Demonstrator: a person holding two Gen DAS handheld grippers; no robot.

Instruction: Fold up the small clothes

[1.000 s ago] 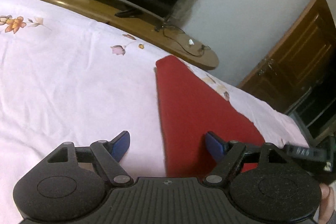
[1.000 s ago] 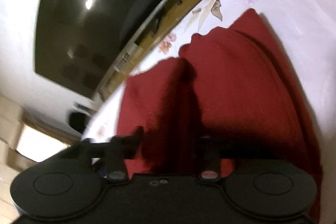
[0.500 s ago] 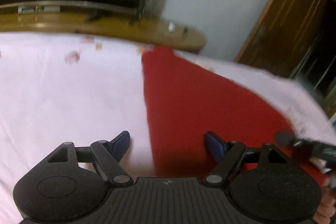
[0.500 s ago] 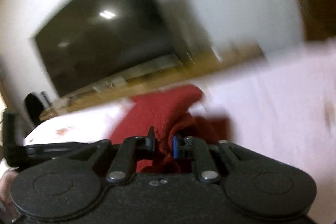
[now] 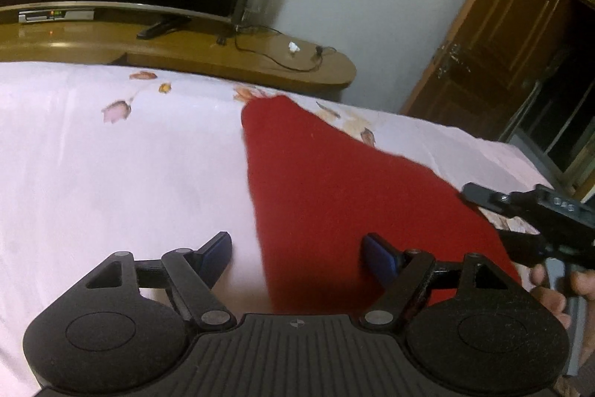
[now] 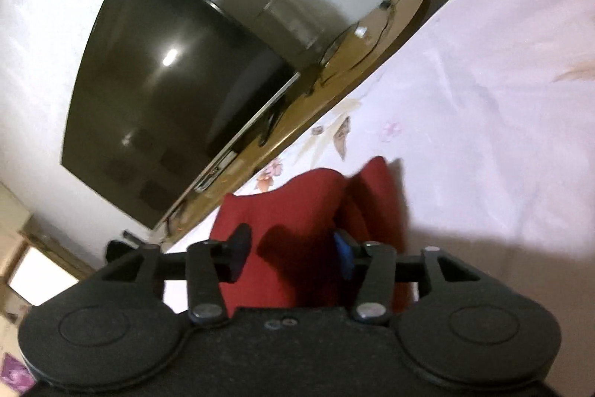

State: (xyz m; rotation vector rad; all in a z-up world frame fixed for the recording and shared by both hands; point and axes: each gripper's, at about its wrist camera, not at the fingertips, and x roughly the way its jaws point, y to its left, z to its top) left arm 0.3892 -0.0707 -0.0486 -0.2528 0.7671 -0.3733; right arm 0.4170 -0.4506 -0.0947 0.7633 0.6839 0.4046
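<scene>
A red cloth [image 5: 334, 196] lies flat on the pink flowered bedsheet [image 5: 111, 181]. My left gripper [image 5: 297, 252] is open over the cloth's near left edge, its left finger above bare sheet and its right finger above the cloth. The right gripper shows at that view's right edge [image 5: 535, 214], by the cloth's right side. In the right wrist view my right gripper [image 6: 293, 248] is open with the red cloth [image 6: 308, 211] lying between its fingers, a raised fold by the right finger.
A wooden TV bench [image 5: 186, 51] with a large dark television [image 6: 167, 106], a set-top box [image 5: 55, 15] and cables runs along the bed's far edge. A wooden door [image 5: 502, 36] stands at the far right.
My right gripper was shut on a bunched part of the red cloth half a second ago and has since opened, and the cloth lies lower. My left gripper stayed open and tilted up slightly.
</scene>
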